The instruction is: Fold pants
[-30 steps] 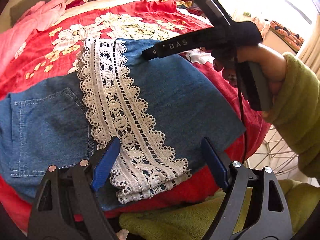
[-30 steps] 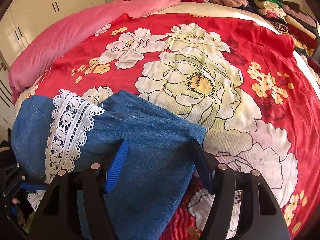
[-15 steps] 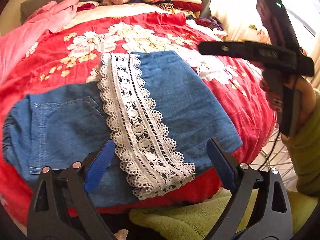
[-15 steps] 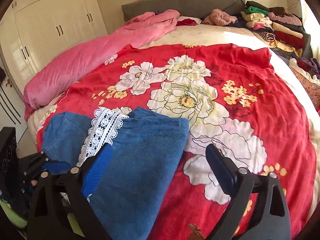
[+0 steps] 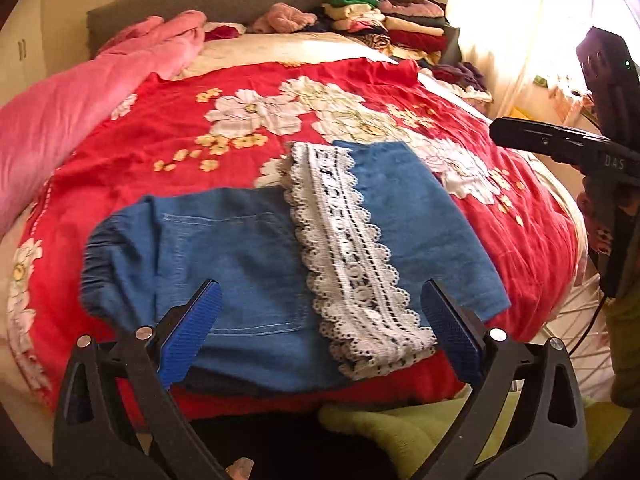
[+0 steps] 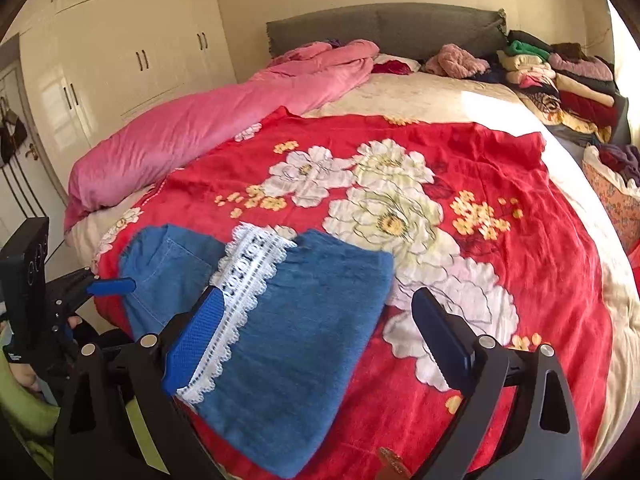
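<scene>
The pants (image 5: 256, 264) lie folded on the red flowered blanket (image 5: 168, 136), close to the near edge of the bed. They are blue denim, with a back pocket showing on the left part and a band of white lace trim (image 5: 352, 248) running across the fold from far to near. The right part of the fold ends in a straight edge that angles toward the bed's near corner. The lace end and the lower denim edge reach almost to the blanket's edge, where it drops off the mattress.

The left gripper (image 5: 320, 336) hangs above the near edge of the pants, its jaws still spreading wide with nothing pinched between them; the cloth lies below them. The right gripper (image 6: 316, 336) is held over the right part of the fold, its jaws spread wide and holding nothing.

Beyond the pants the blanket lies flat and free across most of the bed. A pink quilt (image 6: 192, 128) is bunched along the left side up to the grey headboard (image 6: 384, 28). Stacks of folded clothes (image 6: 560, 76) sit at the far right corner. White cupboards (image 6: 120, 52) stand left of the bed.
</scene>
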Demonstrator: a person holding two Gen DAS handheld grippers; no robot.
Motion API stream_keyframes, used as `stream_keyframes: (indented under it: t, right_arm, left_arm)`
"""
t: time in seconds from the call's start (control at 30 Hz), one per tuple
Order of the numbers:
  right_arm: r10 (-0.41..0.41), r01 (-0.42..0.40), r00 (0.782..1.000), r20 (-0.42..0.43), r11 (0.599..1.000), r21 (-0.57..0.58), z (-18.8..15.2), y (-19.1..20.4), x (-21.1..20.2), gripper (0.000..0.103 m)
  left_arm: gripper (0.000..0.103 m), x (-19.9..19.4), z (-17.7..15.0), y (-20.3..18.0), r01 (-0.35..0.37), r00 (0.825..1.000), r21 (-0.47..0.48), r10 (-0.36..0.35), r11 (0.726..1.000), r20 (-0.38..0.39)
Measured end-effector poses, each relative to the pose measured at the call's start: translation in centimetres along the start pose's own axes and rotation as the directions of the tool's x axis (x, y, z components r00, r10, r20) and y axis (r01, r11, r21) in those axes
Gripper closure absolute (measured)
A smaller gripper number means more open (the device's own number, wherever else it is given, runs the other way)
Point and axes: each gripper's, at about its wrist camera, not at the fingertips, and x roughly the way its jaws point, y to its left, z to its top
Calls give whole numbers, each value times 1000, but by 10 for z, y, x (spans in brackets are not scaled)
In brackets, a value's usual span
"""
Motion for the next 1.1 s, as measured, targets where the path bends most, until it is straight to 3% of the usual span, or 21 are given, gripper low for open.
stream_keyframes:
  t: [0.57, 0.73, 0.9, 1.1]
  right_arm:
    - [87, -86, 996, -4, 982, -168, 40, 76, 19, 9]
    - [108, -110, 994, -18, 971, -214, 52, 96, 34, 9]
    - [144, -154, 988, -57, 956, -249, 66, 117, 57, 9]
    - [198, -227, 972, -129, 937, -267, 78, 142, 92, 9]
  left_arm:
    - [10, -28, -9, 38, -95, 994, -62, 98, 994, 40]
    - [10, -34, -14, 70, -124, 990, -156, 132, 980, 41]
    - [10, -28, -22, 107, -116, 993, -294, 122, 949, 2]
    - [10, -23, -31, 127, -80, 996, -365, 88, 928, 6]
